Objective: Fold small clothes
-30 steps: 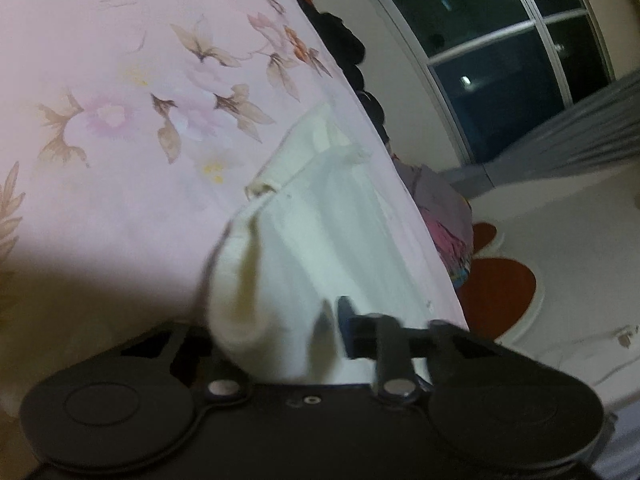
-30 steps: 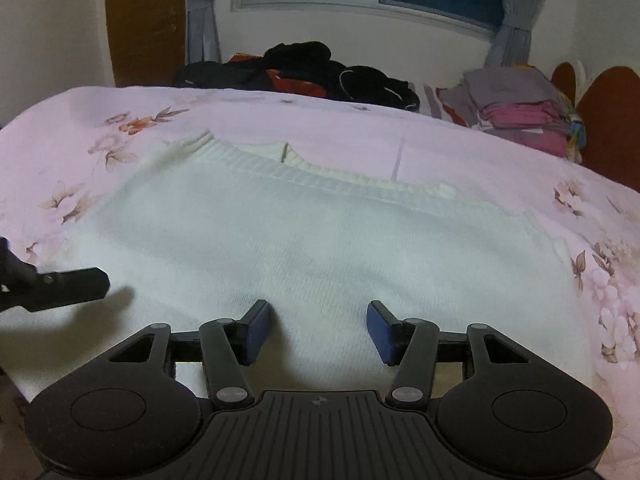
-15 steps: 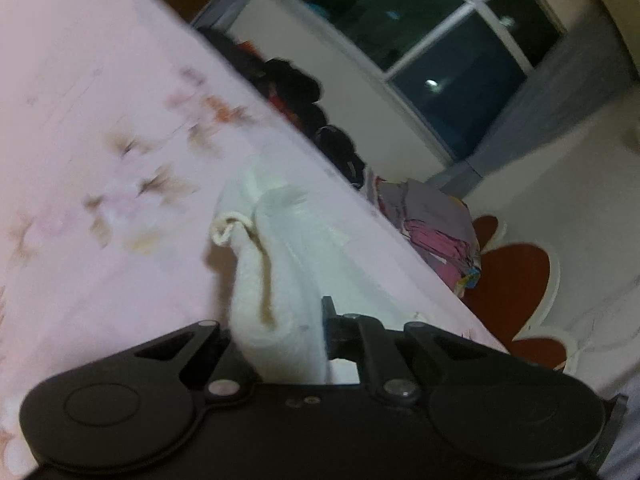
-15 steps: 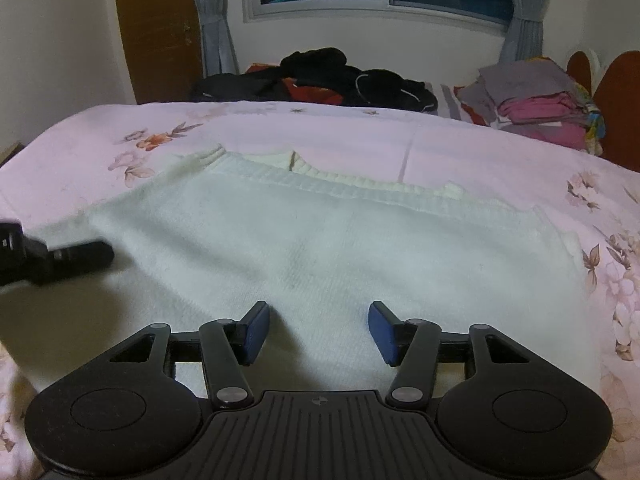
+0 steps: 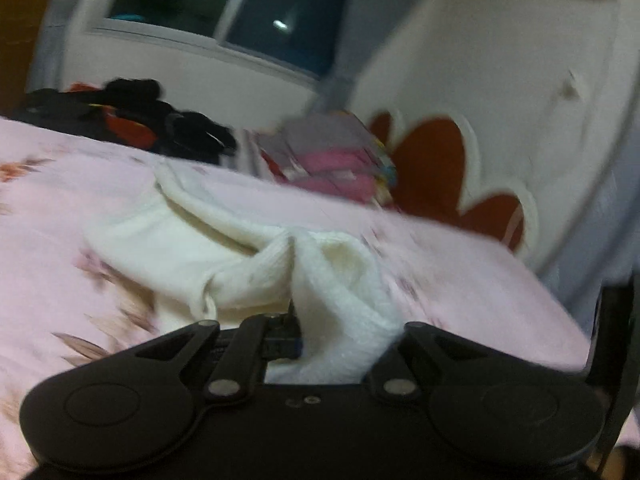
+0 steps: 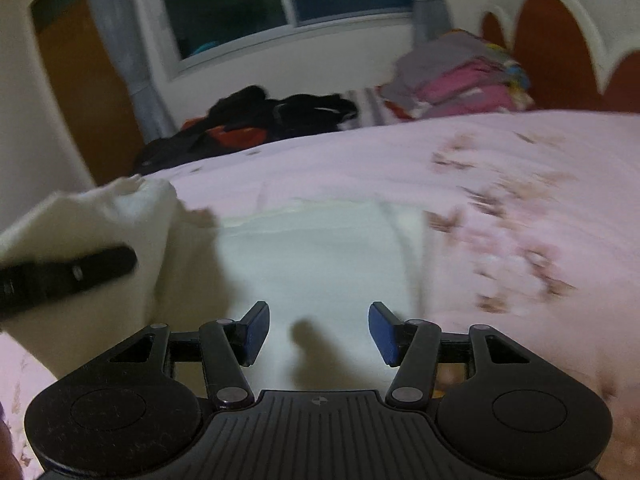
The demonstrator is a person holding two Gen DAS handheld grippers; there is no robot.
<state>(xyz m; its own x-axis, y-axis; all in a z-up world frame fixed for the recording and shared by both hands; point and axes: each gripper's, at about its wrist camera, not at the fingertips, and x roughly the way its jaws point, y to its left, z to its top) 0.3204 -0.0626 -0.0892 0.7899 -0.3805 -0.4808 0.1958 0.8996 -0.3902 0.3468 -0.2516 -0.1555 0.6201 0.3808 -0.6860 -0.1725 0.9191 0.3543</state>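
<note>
A cream knit sweater (image 6: 320,256) lies on the pink floral bedspread (image 6: 500,168). My left gripper (image 5: 320,340) is shut on one side of the sweater (image 5: 340,280) and holds it lifted, the cloth bunched over the jaws. In the right wrist view that lifted part (image 6: 92,220) hangs at the left, with the left gripper (image 6: 68,276) showing as a dark bar across it. My right gripper (image 6: 318,332) is open and empty, just above the flat part of the sweater.
A heap of dark clothes (image 6: 256,116) lies at the far edge of the bed. A stack of folded grey and pink clothes (image 6: 460,76) sits at the back right by the red headboard (image 6: 560,40). A window is behind.
My left gripper has lifted the sweater's side and swung it over toward the middle. The flat visible part of the sweater is now narrower. Both views are blurred by motion.
</note>
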